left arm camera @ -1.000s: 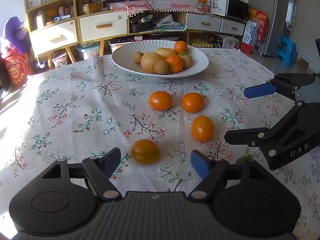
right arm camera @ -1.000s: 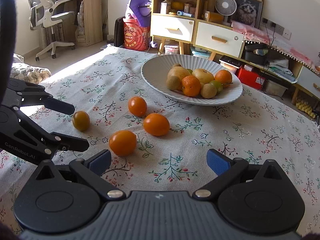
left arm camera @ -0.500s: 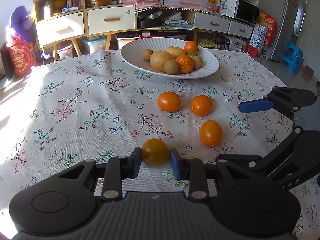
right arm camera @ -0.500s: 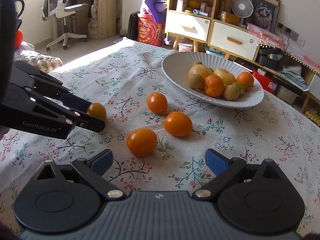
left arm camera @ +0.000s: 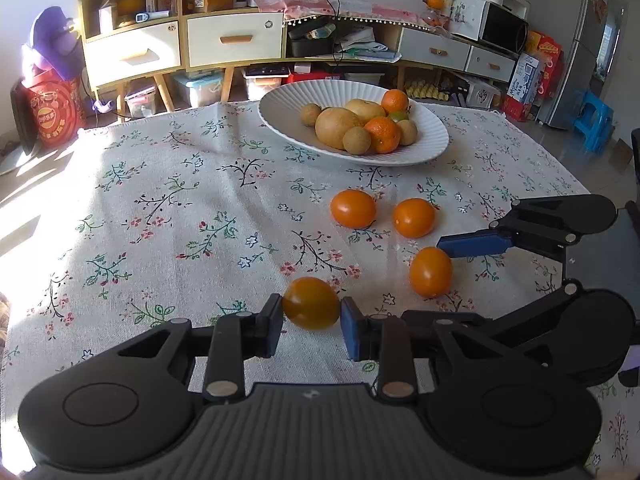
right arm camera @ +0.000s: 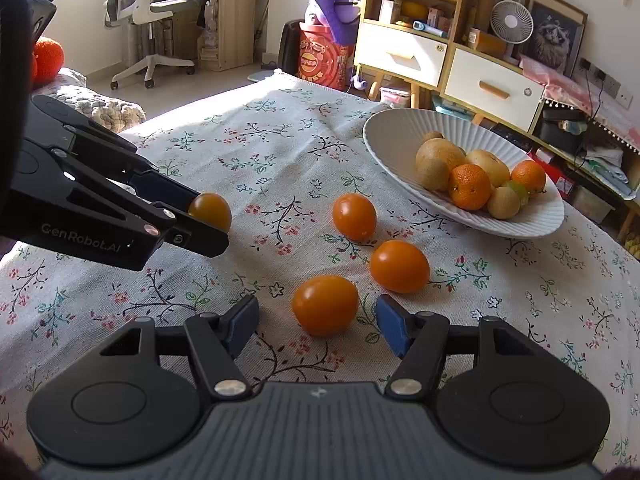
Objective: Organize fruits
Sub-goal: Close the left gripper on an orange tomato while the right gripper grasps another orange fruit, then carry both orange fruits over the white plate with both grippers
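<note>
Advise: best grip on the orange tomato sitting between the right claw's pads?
Take that orange tomato across its narrower middle, pads on its left and right flanks, coming in low over the tablecloth from the near side. It lies on its side, long axis roughly across the view. The right claw is closing around it, pads not yet touching; squeeze gently, probably soft.

On your table, the bowl sits at the far side with fruit inside. Three tomatoes lie before it, a fourth tomato nearest you, leftward.
</note>
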